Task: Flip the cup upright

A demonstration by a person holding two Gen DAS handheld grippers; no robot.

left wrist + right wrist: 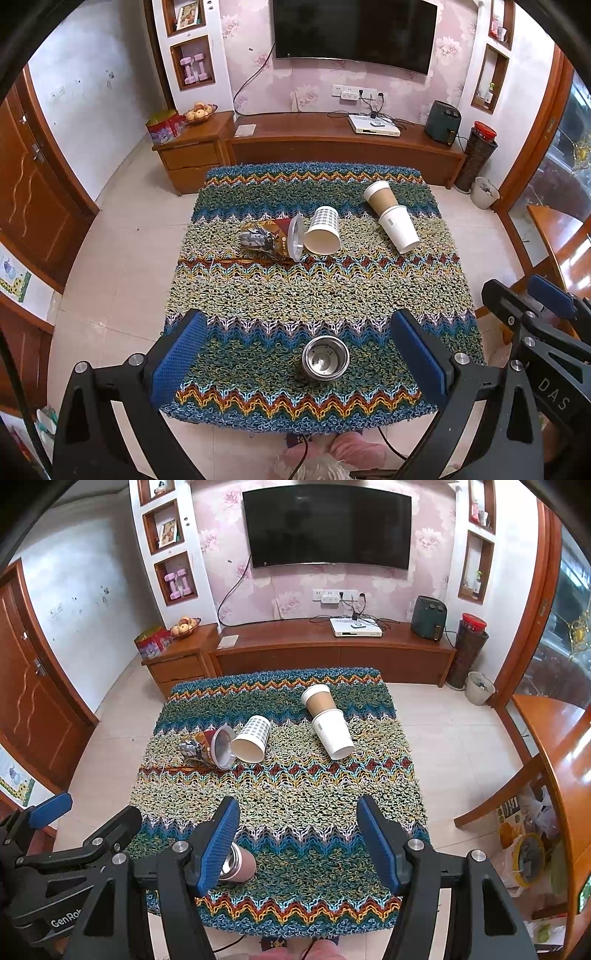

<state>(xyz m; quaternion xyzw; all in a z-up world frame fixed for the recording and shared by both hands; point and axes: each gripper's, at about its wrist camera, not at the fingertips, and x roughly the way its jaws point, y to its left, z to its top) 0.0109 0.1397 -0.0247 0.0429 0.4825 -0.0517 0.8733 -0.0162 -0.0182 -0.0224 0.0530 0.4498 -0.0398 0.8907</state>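
Observation:
A steel-lined pink cup [325,357] stands upright near the table's front edge; in the right wrist view [238,864] it is partly behind my right gripper's left finger. Several paper cups lie on their sides farther back: a printed lidded cup [271,236], a checked cup [323,230], a brown-sleeved cup [380,196] and a white cup [400,229]. They also show in the right wrist view: printed [208,747], checked [252,738], brown [319,699], white [332,733]. My left gripper [301,358] is open above the steel cup. My right gripper [299,843] is open and empty.
The table is covered by a zigzag knitted cloth [317,295]. A wooden TV cabinet [332,144] stands behind it. A wooden table [561,775] and bags are at the right. My right gripper shows in the left wrist view [543,306].

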